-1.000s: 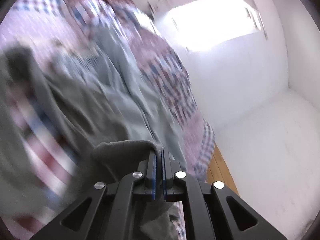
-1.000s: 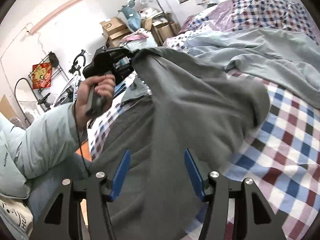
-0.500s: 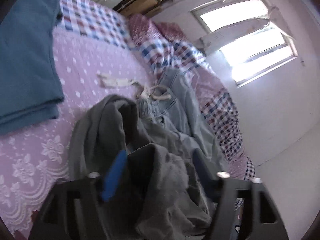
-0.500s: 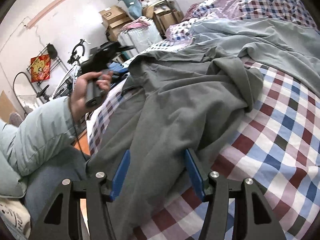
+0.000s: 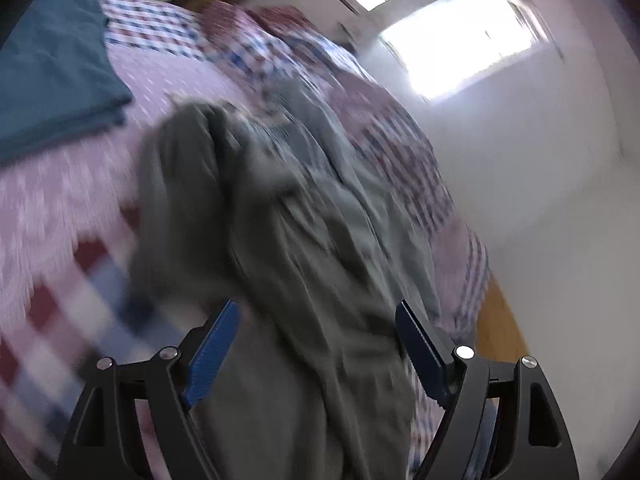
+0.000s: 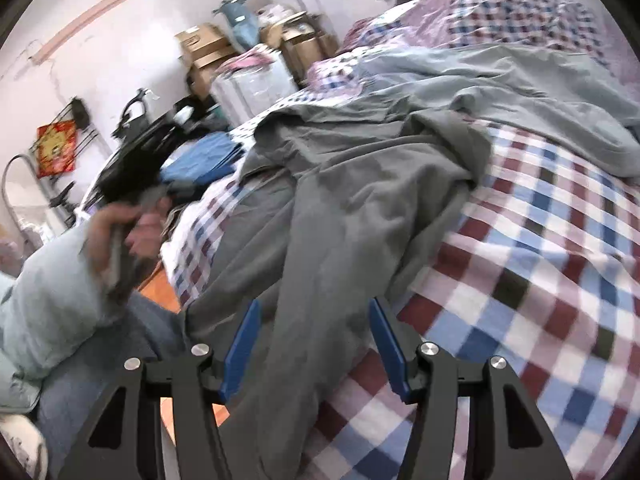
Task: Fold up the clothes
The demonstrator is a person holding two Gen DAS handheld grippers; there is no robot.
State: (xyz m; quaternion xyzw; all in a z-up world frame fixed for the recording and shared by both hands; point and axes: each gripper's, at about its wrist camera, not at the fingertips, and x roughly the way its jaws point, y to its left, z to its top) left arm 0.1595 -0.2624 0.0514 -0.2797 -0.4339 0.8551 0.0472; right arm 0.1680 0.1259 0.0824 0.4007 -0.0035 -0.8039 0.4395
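You are working over a bed (image 6: 540,264) that is wearing a red, white and blue checked cover. A dark grey garment (image 6: 352,208) is lying crumpled across it and trailing over the near edge, with a pale grey-blue garment (image 6: 560,92) spreading just behind it toward the pillows. A folded blue cloth (image 5: 52,76) is sitting on the pink part of the bed, off to the side of the grey garment.

Your left gripper (image 5: 316,344) is standing wide open above the dark grey garment, gripping nothing; its jaws sprang open within the last second and are now holding steady. Your right gripper (image 6: 316,344) is also released, its blue pads (image 6: 242,344) hanging apart over the garment's trailing edge. Your left hand (image 6: 120,236) is showing blurred at the bedside.
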